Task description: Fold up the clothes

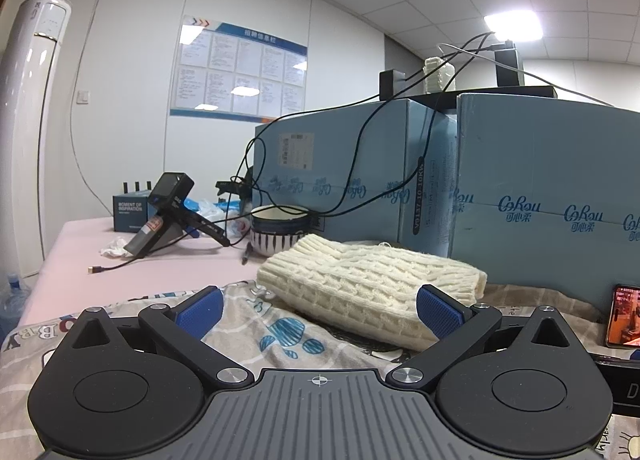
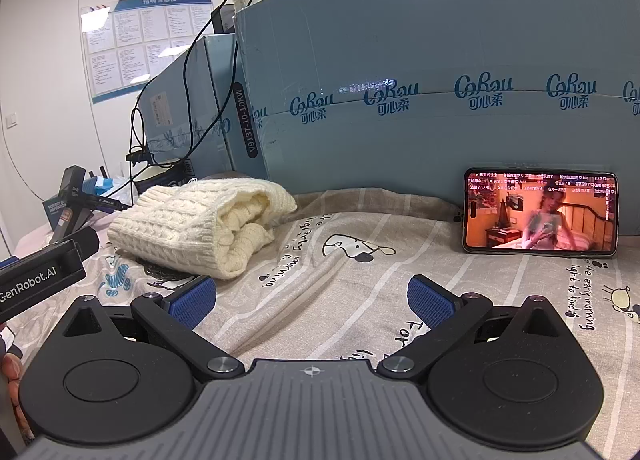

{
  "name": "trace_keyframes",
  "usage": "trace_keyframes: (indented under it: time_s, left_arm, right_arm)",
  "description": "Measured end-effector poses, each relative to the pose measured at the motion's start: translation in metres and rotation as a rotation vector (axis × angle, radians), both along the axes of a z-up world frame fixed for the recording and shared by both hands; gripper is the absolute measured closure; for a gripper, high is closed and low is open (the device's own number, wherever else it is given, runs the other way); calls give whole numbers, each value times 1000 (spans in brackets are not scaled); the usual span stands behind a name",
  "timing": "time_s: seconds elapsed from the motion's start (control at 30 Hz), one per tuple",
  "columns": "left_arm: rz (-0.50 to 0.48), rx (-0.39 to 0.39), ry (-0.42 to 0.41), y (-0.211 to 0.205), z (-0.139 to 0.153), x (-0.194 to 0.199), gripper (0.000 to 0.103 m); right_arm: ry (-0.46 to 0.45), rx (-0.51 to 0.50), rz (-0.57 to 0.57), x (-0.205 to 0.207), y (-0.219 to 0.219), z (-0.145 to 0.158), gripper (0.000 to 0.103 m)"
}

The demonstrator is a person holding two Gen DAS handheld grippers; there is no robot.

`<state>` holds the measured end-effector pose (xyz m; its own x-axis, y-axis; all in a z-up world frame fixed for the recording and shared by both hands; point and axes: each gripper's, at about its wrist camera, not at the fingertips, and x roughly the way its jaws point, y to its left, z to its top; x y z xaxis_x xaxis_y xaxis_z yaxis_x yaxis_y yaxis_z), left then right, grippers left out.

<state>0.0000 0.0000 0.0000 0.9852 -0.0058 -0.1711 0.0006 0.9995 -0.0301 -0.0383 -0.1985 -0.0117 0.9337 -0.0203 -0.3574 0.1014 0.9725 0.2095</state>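
A cream cable-knit sweater lies folded into a thick bundle on the printed cloth. My left gripper stands open just in front of it, blue pads wide apart with nothing between them. In the right wrist view the same sweater sits at the left, its open folded edge facing right. My right gripper is open over the striped cartoon cloth, to the right of the sweater and apart from it. The left gripper's black body shows at the left edge.
Large blue cardboard boxes wall off the back, cables hanging over them. A phone with a lit screen leans on the box at the right. A striped bowl, a spare gripper and a small box sit on the pink tabletop.
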Motion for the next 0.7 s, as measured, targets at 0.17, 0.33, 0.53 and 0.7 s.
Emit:
trace_keyframes:
  time_s: [0.17,0.33,0.53,0.7]
  left_arm:
    - [0,3,2,0,1,0,0]
    - [0,4,3,0,1,2,0]
    - [-1,2,-3,0,0,1,0]
    - [-1,2,-5,1,0,0,0]
  right_arm:
    - [1,0,0,0,0,0,0]
    - [1,0,1,0,0,0,0]
    - [1,0,0,0,1,1,0]
    - [1,0,0,0,1,0,0]
